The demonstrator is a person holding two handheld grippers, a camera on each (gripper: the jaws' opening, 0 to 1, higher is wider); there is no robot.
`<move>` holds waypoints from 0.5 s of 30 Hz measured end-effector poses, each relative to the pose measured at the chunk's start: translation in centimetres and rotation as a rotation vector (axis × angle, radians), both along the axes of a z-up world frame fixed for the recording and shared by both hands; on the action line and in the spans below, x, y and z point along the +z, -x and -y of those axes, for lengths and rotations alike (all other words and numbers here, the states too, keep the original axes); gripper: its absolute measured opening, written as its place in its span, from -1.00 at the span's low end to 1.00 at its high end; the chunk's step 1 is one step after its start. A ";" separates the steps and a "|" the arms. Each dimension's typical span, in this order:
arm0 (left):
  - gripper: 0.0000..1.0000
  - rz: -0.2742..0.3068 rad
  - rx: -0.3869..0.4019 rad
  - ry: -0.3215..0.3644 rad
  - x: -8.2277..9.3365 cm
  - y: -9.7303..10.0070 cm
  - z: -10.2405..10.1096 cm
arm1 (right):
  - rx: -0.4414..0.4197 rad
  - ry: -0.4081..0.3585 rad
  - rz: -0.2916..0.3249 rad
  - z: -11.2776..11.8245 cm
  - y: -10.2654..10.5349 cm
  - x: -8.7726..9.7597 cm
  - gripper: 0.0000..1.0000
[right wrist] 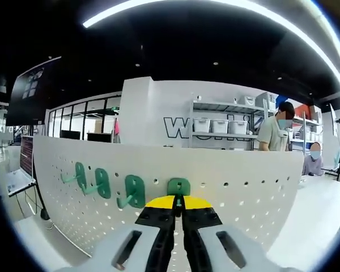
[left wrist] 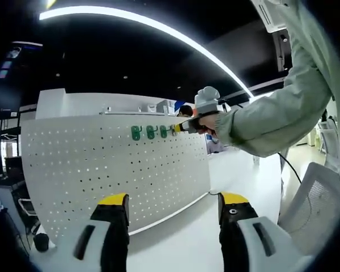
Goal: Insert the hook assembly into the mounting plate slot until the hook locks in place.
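A white perforated mounting plate [left wrist: 102, 164] [right wrist: 243, 187] stands upright on the white table. Three green hooks [right wrist: 102, 184] hang in a row near its top edge, with a fourth green hook [right wrist: 178, 187] to their right. My right gripper [right wrist: 178, 207] is shut on this fourth hook, pressing it against the plate. In the left gripper view the same right gripper [left wrist: 181, 128] reaches in from the right, held by a person's hand, at the end of the green hook row [left wrist: 150, 132]. My left gripper [left wrist: 173, 207] is open, low in front of the plate, holding nothing.
A person's pale green sleeve [left wrist: 283, 107] crosses the right of the left gripper view. A mesh chair back [left wrist: 311, 198] stands at the right. Shelving with white bins [right wrist: 221, 124] and two people [right wrist: 277, 133] are behind the plate. White table surface [left wrist: 181, 238] lies below.
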State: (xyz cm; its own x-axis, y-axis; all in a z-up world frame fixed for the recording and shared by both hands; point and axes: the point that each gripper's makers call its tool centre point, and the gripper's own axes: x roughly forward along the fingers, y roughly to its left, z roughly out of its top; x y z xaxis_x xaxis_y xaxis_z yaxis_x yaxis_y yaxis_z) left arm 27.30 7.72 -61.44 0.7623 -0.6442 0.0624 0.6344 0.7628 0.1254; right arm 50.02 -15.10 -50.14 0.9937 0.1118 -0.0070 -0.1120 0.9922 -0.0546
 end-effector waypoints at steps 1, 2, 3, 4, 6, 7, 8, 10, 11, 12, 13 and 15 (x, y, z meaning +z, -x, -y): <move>0.31 0.001 0.001 0.001 0.0 0.0 0.0 | 0.002 0.000 -0.005 0.0 0.0 0.0 -0.99; 0.31 0.000 0.002 0.002 0.0 0.0 -0.1 | 0.002 0.003 -0.006 0.0 0.1 0.0 -0.99; 0.31 0.000 0.002 0.004 0.0 0.0 -0.1 | 0.002 0.007 -0.006 0.0 0.1 0.0 -0.99; 0.31 0.000 0.003 0.005 0.1 0.0 -0.1 | 0.002 0.007 -0.006 0.0 0.1 -0.1 -0.99; 0.31 0.001 0.003 0.007 0.1 0.0 -0.1 | 0.002 0.007 -0.006 0.0 0.2 -0.1 -0.99; 0.31 0.000 0.003 0.007 0.1 0.0 -0.1 | 0.001 0.007 -0.007 0.0 0.2 -0.1 -0.99; 0.31 0.001 0.003 0.007 0.1 0.0 -0.1 | 0.001 0.008 -0.006 0.0 0.2 -0.1 -0.99; 0.31 0.002 0.002 0.009 0.1 0.0 -0.1 | 0.000 0.010 -0.007 -0.1 0.2 -0.1 -0.98; 0.32 0.003 0.003 0.009 0.2 0.0 -0.1 | 0.000 0.009 -0.007 -0.1 0.2 -0.1 -0.98; 0.31 0.003 0.004 0.009 0.2 0.0 -0.1 | 0.000 0.009 -0.007 -0.1 0.2 -0.1 -0.98; 0.31 0.003 0.004 0.010 0.2 0.0 -0.2 | 0.000 0.011 -0.007 -0.1 0.2 -0.1 -0.98; 0.31 0.003 0.006 0.011 0.2 0.0 -0.2 | 0.000 0.009 -0.010 -0.1 0.2 -0.2 -0.98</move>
